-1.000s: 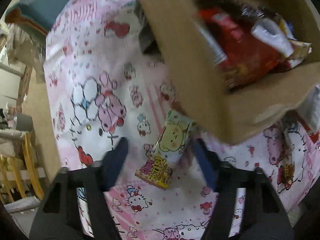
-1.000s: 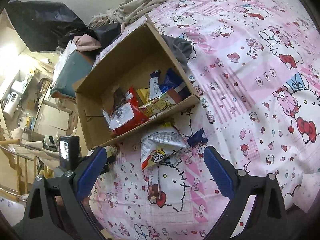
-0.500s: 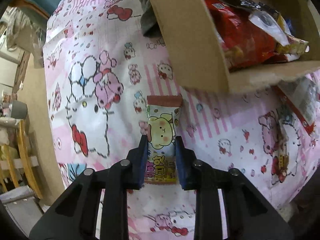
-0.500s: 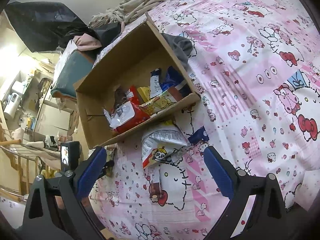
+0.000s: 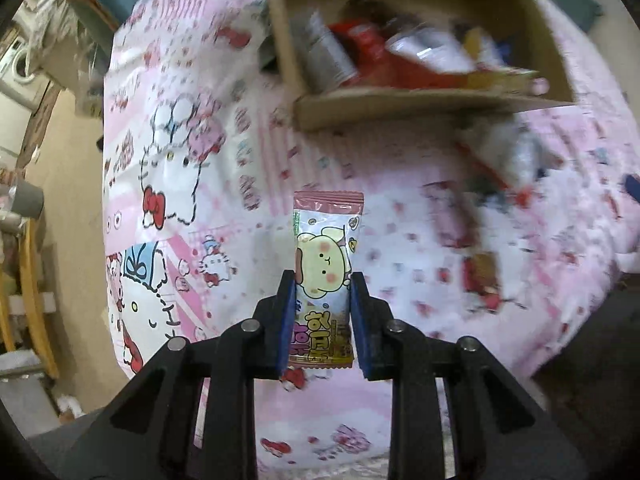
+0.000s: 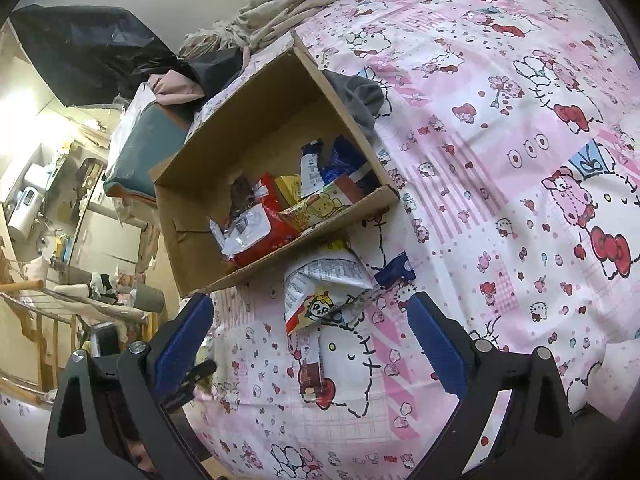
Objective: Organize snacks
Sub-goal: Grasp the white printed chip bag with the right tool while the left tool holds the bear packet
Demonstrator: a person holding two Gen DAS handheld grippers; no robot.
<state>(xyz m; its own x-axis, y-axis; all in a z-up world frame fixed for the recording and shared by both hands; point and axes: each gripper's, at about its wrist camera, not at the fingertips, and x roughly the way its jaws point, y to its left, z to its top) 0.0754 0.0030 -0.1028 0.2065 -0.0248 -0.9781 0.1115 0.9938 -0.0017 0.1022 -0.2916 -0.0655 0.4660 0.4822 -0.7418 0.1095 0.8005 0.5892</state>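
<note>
On the bed: my 2 grippers worked over a pink cartoon bedspread [image 6: 500,184], where a cardboard box [image 6: 256,136] lay with its open side toward me.
Left jaws: my left gripper [image 5: 323,316] was closed on a puppy snack packet [image 5: 325,264], pads pressing its 2 long edges near the lower end.
Packet axis: its length ran straight out from my fingers, sealed pink top pointing toward the box's near wall.
Key relation: the box opening lay ahead and above the packet tip, well apart from it; I judged a forward carry along the packet's own axis would bring it over the near wall.
Nearer hand: the left one, already loaded.
Right jaws: my right gripper [image 6: 310,334] stood wide open and held nothing.
Loose snacks: a white and yellow bag [image 6: 324,292] lay just beside the box's near wall, between my right fingers; a brown bar [image 6: 312,364] lay nearer me.
Box contents: several packets, piled at the near edge.
</note>
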